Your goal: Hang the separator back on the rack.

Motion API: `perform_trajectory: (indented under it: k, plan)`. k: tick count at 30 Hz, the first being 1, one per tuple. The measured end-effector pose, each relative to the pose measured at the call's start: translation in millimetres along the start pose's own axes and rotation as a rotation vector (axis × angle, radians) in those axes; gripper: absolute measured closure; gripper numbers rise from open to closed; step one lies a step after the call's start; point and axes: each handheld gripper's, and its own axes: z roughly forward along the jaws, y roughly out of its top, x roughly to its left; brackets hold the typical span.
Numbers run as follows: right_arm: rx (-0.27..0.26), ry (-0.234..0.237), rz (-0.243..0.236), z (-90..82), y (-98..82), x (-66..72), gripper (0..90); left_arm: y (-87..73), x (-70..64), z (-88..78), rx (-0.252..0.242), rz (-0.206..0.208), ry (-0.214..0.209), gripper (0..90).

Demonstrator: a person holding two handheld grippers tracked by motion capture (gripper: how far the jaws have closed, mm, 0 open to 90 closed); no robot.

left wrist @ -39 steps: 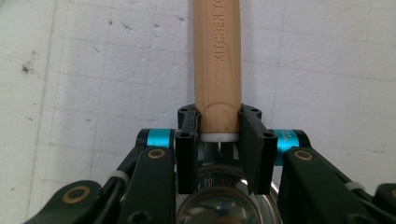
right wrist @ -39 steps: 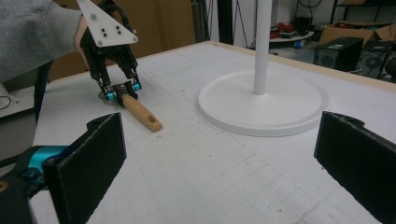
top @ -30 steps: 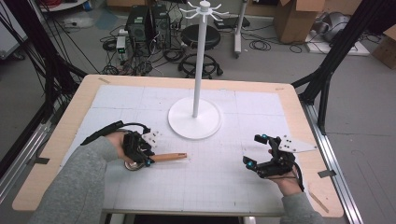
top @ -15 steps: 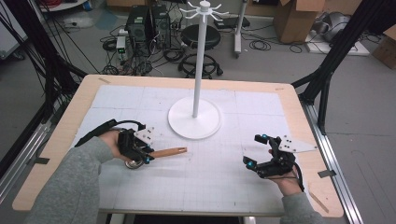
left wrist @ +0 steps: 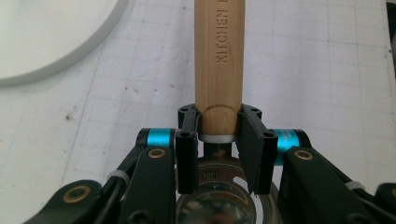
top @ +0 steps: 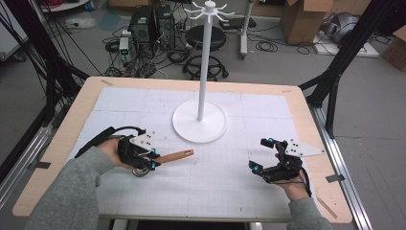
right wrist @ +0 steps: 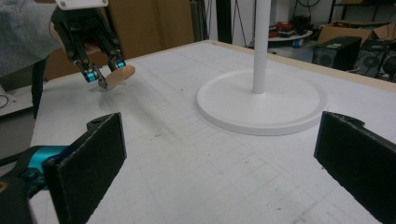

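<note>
My left gripper (top: pixel 153 159) is shut on a kitchen utensil with a wooden handle (top: pixel 175 156) and a round metal head (top: pixel 140 171). In the left gripper view the jaws (left wrist: pixel 218 122) clamp the handle (left wrist: pixel 218 56) just above its metal collar, and the handle points away toward the table's middle. The right gripper view shows this left gripper (right wrist: pixel 103 77) holding the handle end (right wrist: pixel 120 73) slightly above the mat. My right gripper (top: pixel 263 154) rests at the right side of the table, open, with nothing between its pads (right wrist: pixel 91 163).
A white stand with a round base (top: pixel 199 125) and a tall pole (top: pixel 205 62), topped with hooks (top: pixel 209 7), is at the centre back. A gridded white mat (top: pixel 215 182) covers the wooden table (top: pixel 67 129). Cables, boxes and equipment lie on the floor beyond.
The utensil's free handle end has swung slightly toward the stand, and the left hand has shifted a little with it. The right gripper has stayed put.
</note>
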Motion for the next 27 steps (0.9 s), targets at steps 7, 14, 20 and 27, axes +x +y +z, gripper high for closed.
perform_trajectory:
  k: [7, 14, 20, 27]
  plan:
    - [-0.005, -0.001, 0.001, -1.3, 0.5, 0.2, 1.2, 1.4, -0.8, -7.0, -0.106, -0.049, 0.026, 69.5]
    - [-0.005, -0.001, 0.002, -0.9, 0.4, -0.2, 1.3, -10.5, 1.5, -13.9, -0.17, -0.117, 0.09, 69.4]
    - [0.005, 0.001, -0.001, 1.1, -0.3, 0.3, 1.3, -14.5, -0.1, -11.7, -0.274, -0.163, 0.16, 69.4]
    - [0.001, 0.002, -0.002, 0.5, -0.2, -0.5, 1.3, -19.0, 0.6, -12.6, -0.349, -0.246, 0.232, 69.4]
